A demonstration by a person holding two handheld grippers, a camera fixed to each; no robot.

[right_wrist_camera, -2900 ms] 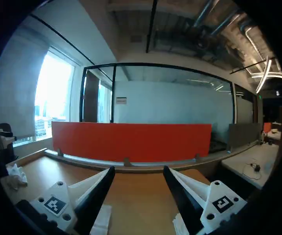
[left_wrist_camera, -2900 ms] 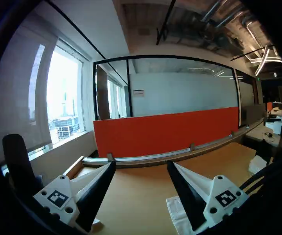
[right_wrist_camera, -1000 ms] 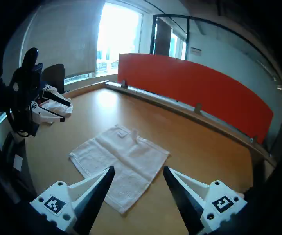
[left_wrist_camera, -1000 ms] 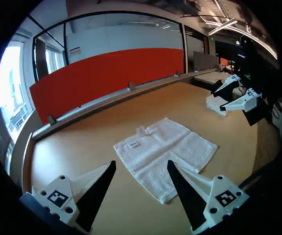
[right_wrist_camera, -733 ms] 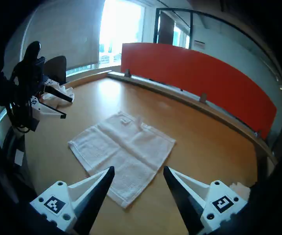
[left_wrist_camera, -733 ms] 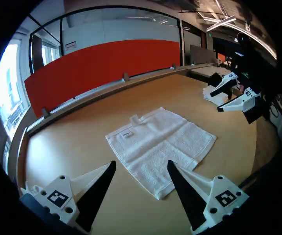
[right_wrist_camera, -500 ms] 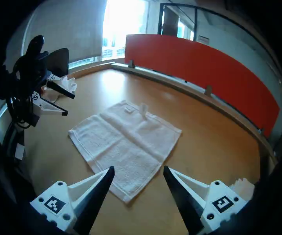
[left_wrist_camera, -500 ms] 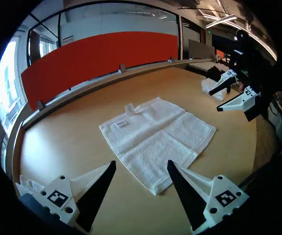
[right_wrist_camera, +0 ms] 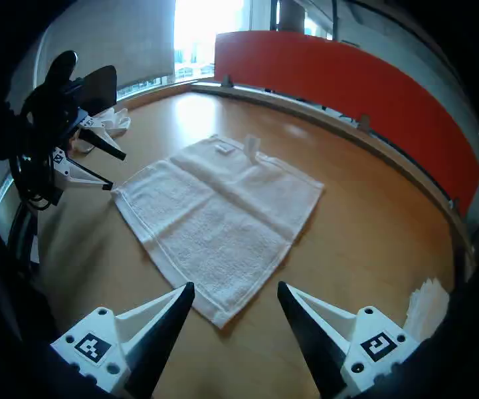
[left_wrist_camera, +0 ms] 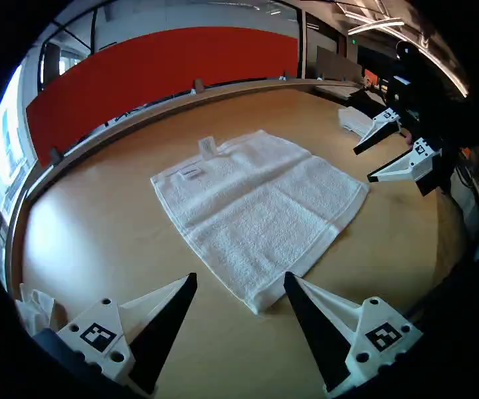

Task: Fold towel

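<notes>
White terry towel lies spread flat and unfolded on the wooden tabletop, its sewn label and hanging loop at the edge farthest from the jaws. In the left gripper view, the left gripper hovers low with its jaws wide apart and empty, and one towel corner sits just ahead of them, between the two tips. Off to the right of those jaws, the right gripper hangs just beside the neighbouring corner. The right gripper view tells the same from the other side: the right gripper has its jaws wide and empty, a corner of the towel lies between their tips, and the left gripper is at the corner to the left. The step in hand looks like taking the two corners of one edge for the first fold. To do it well, each gripper should drop until one finger slides under the hem, then close on the corner alone, not on a bunch of cloth. Both should lift together and carry the edge straight across to the label edge, keeping the cloth taut between them so the hems line up. A stack of folded towels sits well beyond the right gripper.
</notes>
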